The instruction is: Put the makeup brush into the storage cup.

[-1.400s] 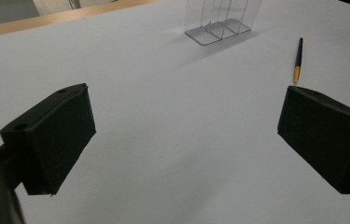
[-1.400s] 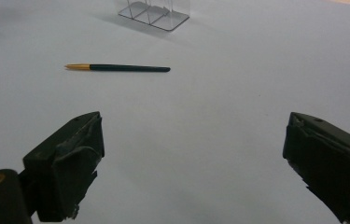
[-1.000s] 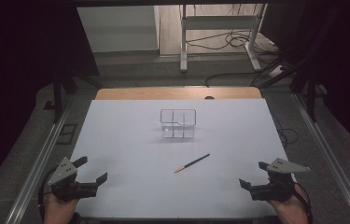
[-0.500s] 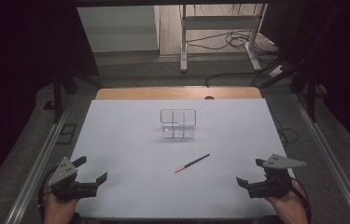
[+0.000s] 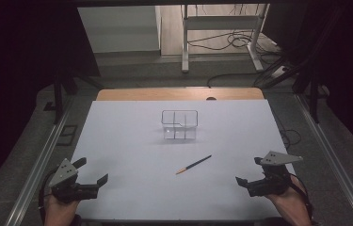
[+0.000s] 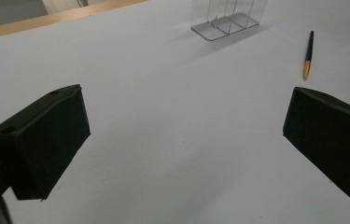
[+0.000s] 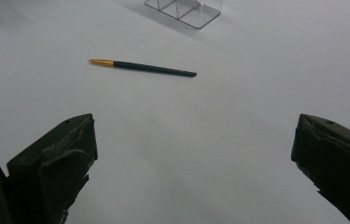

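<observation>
One pen (image 5: 193,165), one clear divided organizer (image 5: 179,125), both on one tabletop (image 5: 117,141). Two hand-held grippers were in view: left hand-held gripper (image 5: 92,177), right hand-held gripper (image 5: 248,170). Nothing else counted.

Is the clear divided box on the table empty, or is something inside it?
Empty. The clear box shows bare compartments in the high view, and the pen lies flat on the table, apart from it.
</observation>
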